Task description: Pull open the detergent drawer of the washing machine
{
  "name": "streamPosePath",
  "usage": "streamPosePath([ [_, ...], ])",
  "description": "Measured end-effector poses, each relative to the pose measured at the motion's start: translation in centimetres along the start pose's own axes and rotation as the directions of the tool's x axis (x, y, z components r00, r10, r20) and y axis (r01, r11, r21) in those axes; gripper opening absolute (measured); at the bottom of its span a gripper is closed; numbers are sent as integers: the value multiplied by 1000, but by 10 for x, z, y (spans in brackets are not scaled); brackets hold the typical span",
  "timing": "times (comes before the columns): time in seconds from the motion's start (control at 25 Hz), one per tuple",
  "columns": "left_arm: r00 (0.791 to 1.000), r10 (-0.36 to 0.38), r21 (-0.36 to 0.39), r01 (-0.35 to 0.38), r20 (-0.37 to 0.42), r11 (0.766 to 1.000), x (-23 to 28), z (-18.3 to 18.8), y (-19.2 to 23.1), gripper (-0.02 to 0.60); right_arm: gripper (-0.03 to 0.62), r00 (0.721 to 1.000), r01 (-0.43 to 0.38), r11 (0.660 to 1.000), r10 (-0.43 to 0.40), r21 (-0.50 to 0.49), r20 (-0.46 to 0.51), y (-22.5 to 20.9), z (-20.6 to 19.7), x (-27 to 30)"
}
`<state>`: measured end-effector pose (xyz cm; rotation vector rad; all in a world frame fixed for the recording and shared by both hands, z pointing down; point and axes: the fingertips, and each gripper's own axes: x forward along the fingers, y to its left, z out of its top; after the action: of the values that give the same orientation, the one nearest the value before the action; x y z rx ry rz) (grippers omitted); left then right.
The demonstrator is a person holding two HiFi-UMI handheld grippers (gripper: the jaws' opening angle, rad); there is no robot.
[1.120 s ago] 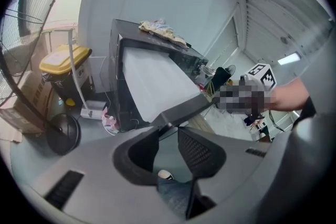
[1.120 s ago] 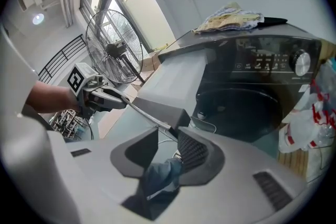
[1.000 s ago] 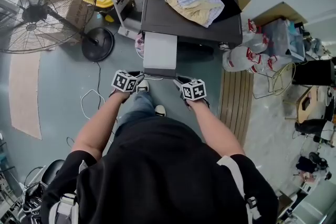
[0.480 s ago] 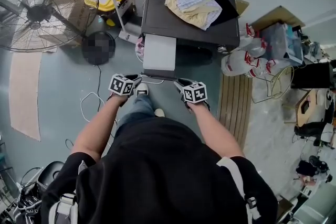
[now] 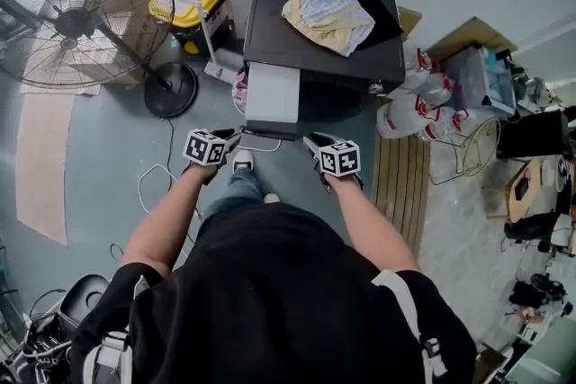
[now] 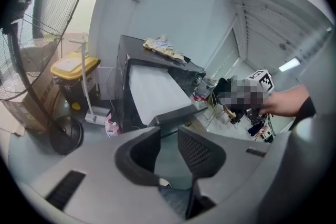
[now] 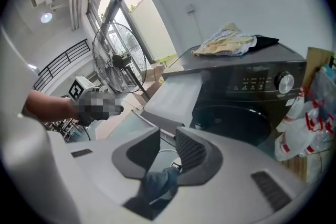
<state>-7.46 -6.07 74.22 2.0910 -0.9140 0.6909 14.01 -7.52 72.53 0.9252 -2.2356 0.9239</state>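
While 1 drawer (image 5: 273, 93) juts from washer (image 5: 279, 22), 1 fan (image 5: 76, 9) stands nr.

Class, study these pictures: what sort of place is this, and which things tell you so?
Probably a laundry corner in a cluttered utility room: a dark washing machine, crumpled clothes heaped on top, a big pedestal fan standing beside it.

We see the grey floor (image 5: 99, 148) carrying the washing machine (image 5: 270, 22) at top centre, a standing fan (image 5: 76, 13) upper left, and a tan mat (image 5: 43, 166) at left.

Left tongs (image 6: 168, 138) open, right (image 7: 167, 138) closing, empty
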Motion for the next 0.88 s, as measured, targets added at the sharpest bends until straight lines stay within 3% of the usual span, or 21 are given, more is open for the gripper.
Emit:
streamPosePath([
  [0.88, 992, 21, 8, -22, 125, 1000, -32, 27, -32, 107, 86, 996, 2, 999, 1, -37, 91, 5, 29, -48],
])
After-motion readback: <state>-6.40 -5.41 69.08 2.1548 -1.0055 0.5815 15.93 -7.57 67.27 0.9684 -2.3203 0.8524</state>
